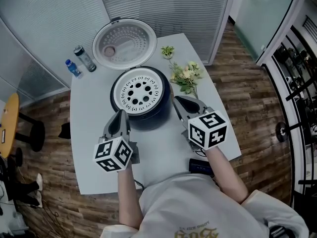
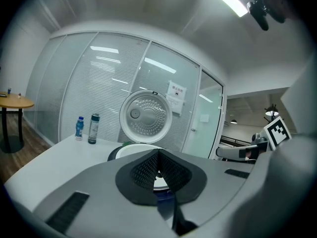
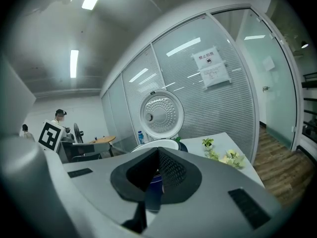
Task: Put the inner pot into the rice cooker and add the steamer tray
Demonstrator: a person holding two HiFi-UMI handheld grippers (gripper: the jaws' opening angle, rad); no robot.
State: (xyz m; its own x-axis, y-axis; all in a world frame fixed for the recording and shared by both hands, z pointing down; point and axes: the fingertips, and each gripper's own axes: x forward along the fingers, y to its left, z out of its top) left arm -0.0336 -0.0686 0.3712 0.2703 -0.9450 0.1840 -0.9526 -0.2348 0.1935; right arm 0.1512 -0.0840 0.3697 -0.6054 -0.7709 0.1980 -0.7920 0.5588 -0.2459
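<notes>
The dark rice cooker (image 1: 148, 118) stands mid-table with its round lid (image 1: 125, 43) swung open at the back. A white steamer tray (image 1: 140, 94) with many holes sits in its mouth; any inner pot under it is hidden. My left gripper (image 1: 121, 115) is just left of the cooker's front and my right gripper (image 1: 177, 101) just right of it, both apart from it. In the left gripper view my left gripper (image 2: 158, 152) is shut with nothing between its jaws, and the lid (image 2: 145, 115) and tray rim (image 2: 132, 150) lie beyond. My right gripper (image 3: 158, 152) is shut and empty too.
Two bottles (image 1: 73, 67) (image 1: 85, 58) stand at the table's back left. Flowers (image 1: 186, 76) and a small plant (image 1: 167, 51) lie right of the cooker. A dark device (image 1: 200, 166) sits at the table's near edge. A round wooden table (image 1: 7, 125) stands far left.
</notes>
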